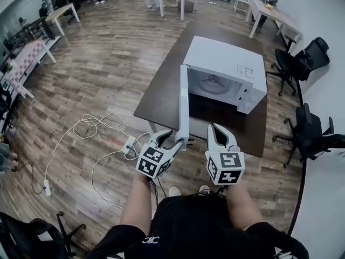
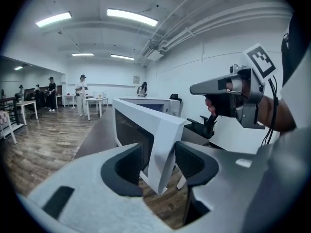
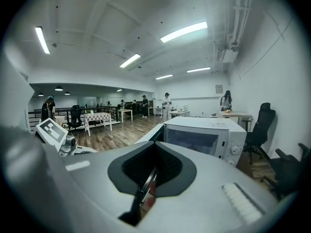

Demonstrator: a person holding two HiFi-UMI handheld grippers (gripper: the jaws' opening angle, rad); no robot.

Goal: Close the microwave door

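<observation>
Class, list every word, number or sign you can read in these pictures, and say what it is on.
Nothing is legible.
Sticker on the microwave: too small.
Wall plaque: blurred.
Shirt logo: unreadable.
Marker cubes: patterns, no words.

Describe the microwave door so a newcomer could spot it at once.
A dark table stands mid-room with a white microwave on it. The door is the thin white panel swung wide open toward the person, its free edge between the open jaws of the left gripper.
</observation>
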